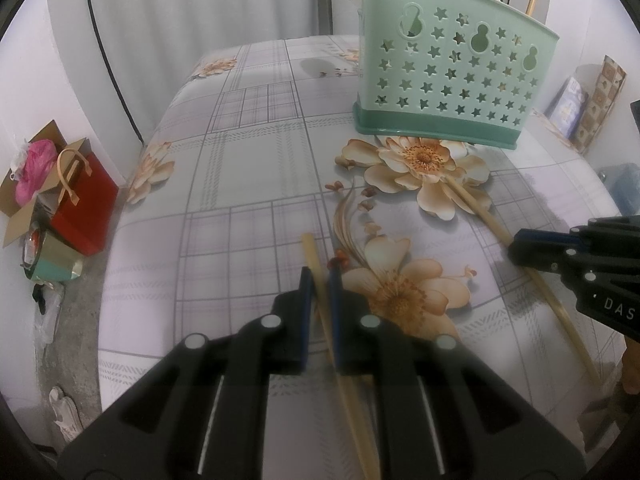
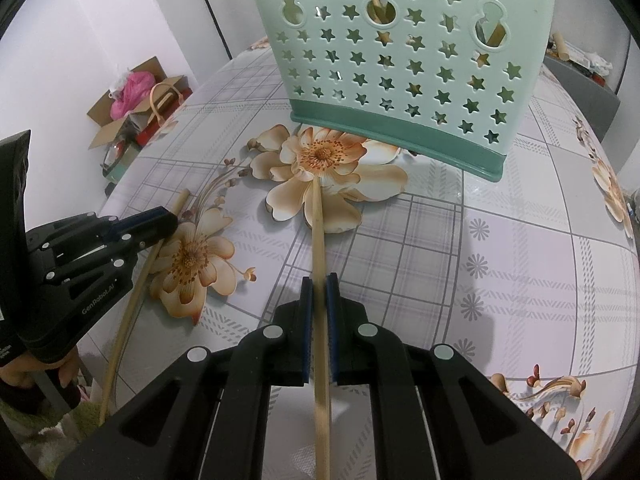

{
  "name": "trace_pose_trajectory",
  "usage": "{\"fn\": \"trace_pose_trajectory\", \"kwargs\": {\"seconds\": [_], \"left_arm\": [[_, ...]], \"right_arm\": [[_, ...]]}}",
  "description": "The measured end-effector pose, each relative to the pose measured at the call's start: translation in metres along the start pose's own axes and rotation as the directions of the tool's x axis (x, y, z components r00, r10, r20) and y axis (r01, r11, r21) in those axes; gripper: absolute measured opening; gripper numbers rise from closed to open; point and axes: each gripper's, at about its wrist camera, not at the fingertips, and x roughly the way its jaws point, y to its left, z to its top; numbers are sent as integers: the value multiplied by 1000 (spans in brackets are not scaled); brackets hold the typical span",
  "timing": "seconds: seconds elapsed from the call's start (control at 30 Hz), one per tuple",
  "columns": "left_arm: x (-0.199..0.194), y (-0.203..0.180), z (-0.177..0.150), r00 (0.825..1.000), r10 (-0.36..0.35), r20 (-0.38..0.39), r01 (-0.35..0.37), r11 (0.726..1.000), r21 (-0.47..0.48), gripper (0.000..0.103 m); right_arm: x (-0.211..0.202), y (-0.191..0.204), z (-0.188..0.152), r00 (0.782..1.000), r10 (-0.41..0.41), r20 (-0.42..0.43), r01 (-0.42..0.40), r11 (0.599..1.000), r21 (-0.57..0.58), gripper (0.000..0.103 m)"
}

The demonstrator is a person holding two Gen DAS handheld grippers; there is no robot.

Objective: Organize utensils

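A mint-green utensil holder (image 1: 448,80) with star holes stands at the back of the flowered table; it also shows in the right wrist view (image 2: 400,60). Several wooden utensils stick out of its top. My left gripper (image 1: 320,276) is shut on a wooden chopstick (image 1: 314,264) that runs back between its fingers. My right gripper (image 2: 319,282) is shut on a second wooden chopstick (image 2: 318,232) whose tip points at the holder. Each gripper shows in the other's view: the right one (image 1: 520,246) and the left one (image 2: 160,220).
The table (image 1: 248,184) has a grey plaid cloth with orange flowers. On the floor at the left are a red paper bag (image 1: 86,204) and a cardboard box (image 1: 28,184) with pink stuff. Boxes (image 1: 588,100) stand at the right edge.
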Motion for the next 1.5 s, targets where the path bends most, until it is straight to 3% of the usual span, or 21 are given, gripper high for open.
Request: {"fn": "trace_pose_trajectory", "kwargs": {"seconds": [0.73, 0.93, 1.1, 1.27, 1.43, 1.5], "left_arm": [[0, 0, 2, 1000, -3, 3, 4, 1000, -4, 7], [1, 4, 3, 1000, -18, 10, 19, 1000, -19, 7], [-5, 20, 3, 994, -102, 36, 105, 989, -100, 5], [-34, 30, 9, 980, -134, 146, 150, 984, -101, 5], [-70, 39, 18, 949, -188, 253, 221, 969, -110, 5], [-87, 40, 23, 929, -218, 300, 260, 960, -107, 5]], "right_arm": [[0, 2, 0, 1000, -1, 5, 1, 1000, -2, 7], [-32, -5, 9, 994, 4, 105, -8, 999, 40, 7], [-70, -14, 18, 978, -6, 210, -11, 997, 77, 7], [-100, -25, 23, 956, -24, 292, -10, 993, 114, 7], [-118, -34, 25, 939, -36, 341, -11, 991, 135, 7], [-122, -38, 24, 936, -40, 351, -12, 990, 144, 7]]}}
